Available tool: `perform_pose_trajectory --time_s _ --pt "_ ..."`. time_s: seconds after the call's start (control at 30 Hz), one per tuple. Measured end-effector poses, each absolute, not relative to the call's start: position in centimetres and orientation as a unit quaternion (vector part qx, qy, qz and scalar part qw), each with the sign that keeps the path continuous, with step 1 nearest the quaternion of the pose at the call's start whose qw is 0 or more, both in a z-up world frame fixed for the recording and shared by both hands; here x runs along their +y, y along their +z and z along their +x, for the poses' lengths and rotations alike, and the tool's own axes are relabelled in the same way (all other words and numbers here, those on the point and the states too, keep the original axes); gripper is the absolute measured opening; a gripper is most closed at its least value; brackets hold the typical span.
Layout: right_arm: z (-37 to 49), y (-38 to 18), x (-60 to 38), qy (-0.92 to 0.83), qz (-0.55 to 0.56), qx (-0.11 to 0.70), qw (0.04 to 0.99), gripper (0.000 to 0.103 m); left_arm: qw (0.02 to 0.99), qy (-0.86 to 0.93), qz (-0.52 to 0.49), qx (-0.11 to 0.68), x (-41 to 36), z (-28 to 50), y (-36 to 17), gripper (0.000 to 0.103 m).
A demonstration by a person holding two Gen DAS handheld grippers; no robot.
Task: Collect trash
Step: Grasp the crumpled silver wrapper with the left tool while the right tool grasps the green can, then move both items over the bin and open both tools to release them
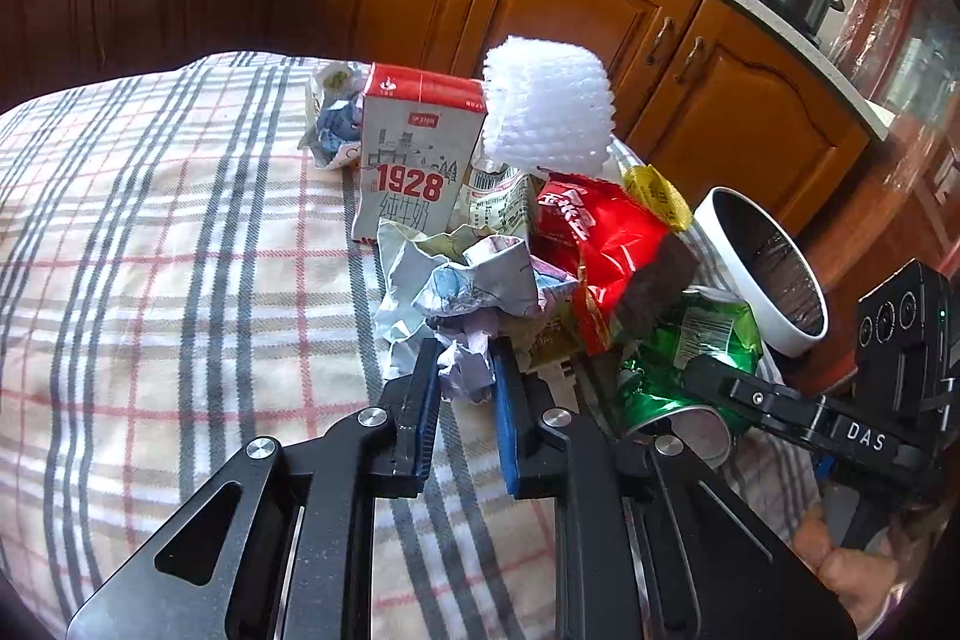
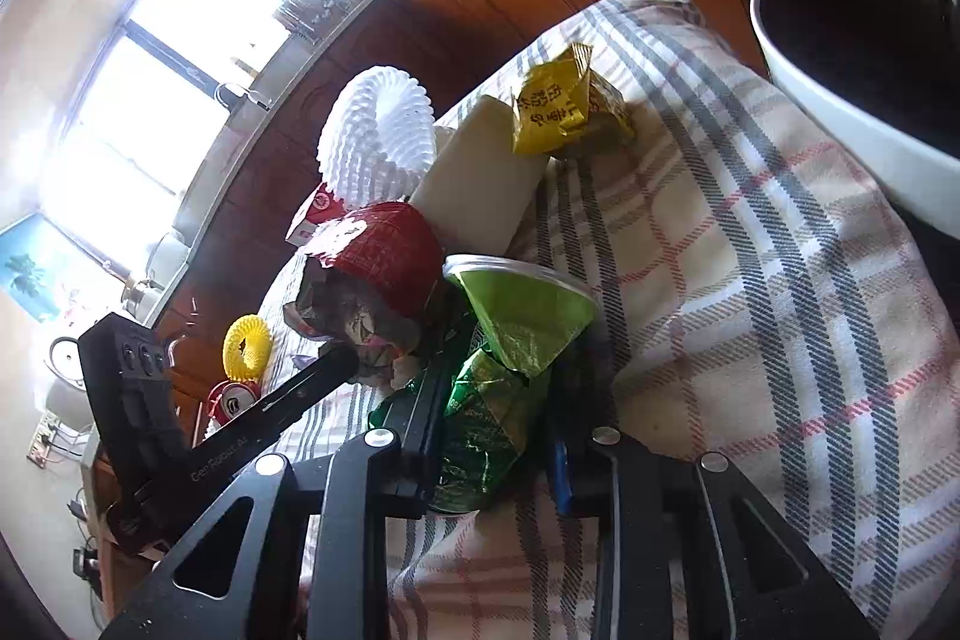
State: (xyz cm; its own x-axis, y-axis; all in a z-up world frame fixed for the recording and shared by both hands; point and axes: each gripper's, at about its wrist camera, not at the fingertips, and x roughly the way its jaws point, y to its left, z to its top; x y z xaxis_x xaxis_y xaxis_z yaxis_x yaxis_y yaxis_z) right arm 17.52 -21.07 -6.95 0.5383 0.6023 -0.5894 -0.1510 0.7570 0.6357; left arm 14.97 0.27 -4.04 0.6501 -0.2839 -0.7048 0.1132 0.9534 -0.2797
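You have both first grabs made: your left gripper (image 1: 462,370) is clenched on a crumpled paper ball (image 1: 468,292) at the near edge of the pile, and your right gripper (image 2: 498,424) is grasping the green wrapper (image 2: 498,400). Nothing looks binned yet. The milk carton (image 1: 414,154), white foam net (image 1: 546,106), red bag (image 1: 600,244) and yellow packet (image 2: 564,106) all remain on the checked cloth (image 1: 150,250), with the white bin (image 1: 762,268) at the far right

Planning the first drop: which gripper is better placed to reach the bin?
Right. The right gripper grips the green wrapper with the white bin just beyond; the left gripper, on crumpled paper, sits farther away.
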Motion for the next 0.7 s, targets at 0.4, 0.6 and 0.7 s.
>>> perform_pose_trajectory --time_s 0.4,0.6,0.7 --pt "13.9 -4.1 -24.0 0.184 0.216 0.381 0.880 0.027 0.910 -0.169 -0.092 0.367 -2.5 9.9 -0.3 0.013" --pt "12.8 -3.4 -26.1 0.157 0.212 0.368 0.892 0.027 0.906 -0.195 -0.067 0.370 -6.2 9.9 0.0 0.013" --pt "12.3 -2.9 -27.1 0.143 0.205 0.357 0.900 0.027 0.904 -0.200 -0.057 0.375 -7.9 10.4 0.0 0.013"
